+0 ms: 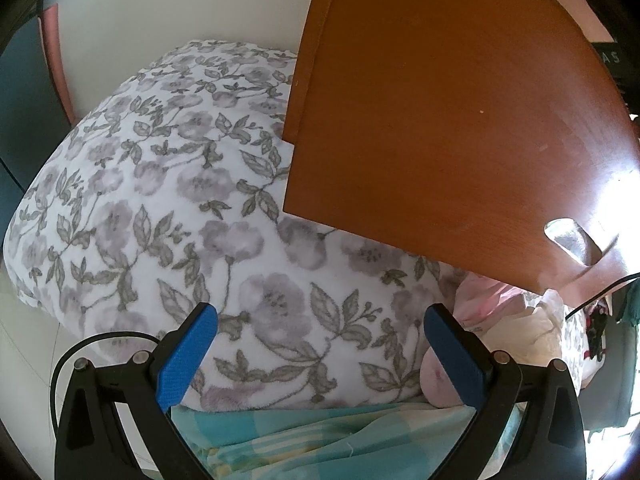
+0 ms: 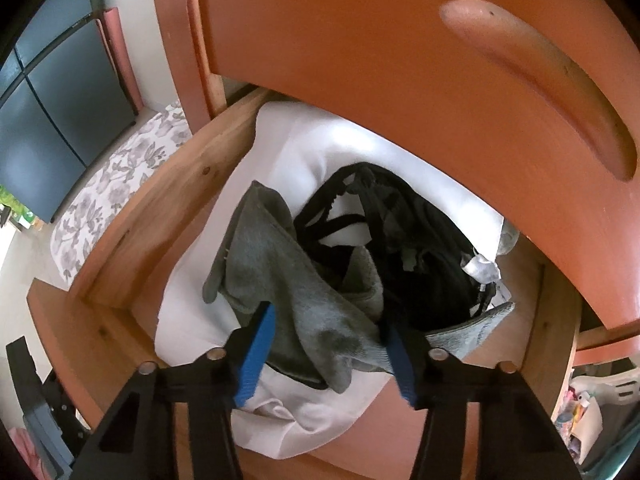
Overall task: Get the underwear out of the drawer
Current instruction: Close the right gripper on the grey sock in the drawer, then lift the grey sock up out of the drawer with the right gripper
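Progress: early; drawer [image 2: 132,236] already pulled out, garments not yet lifted clear, everything lying inside on white liner cloth [image 2: 304,148].
Remaining: firm grip, lift over near drawer wall, carry away; judged from how things lie.
Location of underwear: grey underwear [image 2: 288,280] in middle of drawer, draped toward near edge; black underwear [image 2: 420,240] touching its right side, tangled straps toward far end.
Right gripper [image 2: 328,344]: pointing steeply down into drawer, blue pads straddling near end of grey piece, jaws half closed around it; fabric between pads and seemingly pinched, though firmness of hold hard to judge.
Left gripper [image 1: 320,344]: jaws wide open, nothing between them, hovering over floral blanket [image 1: 180,220] outside drawer, beside orange-brown cabinet panel [image 1: 440,120]; no part in grasp.
Long axis of grey piece: running from far left down to near right, roughly along gripper's line of sight; narrow end far, bunched end near and hanging by pads.
Black piece: crumpled, no clear axis.
Upper drawer front [image 2: 400,60]: overhanging far right, with recessed handle [image 2: 552,92]; possible snag on lift.
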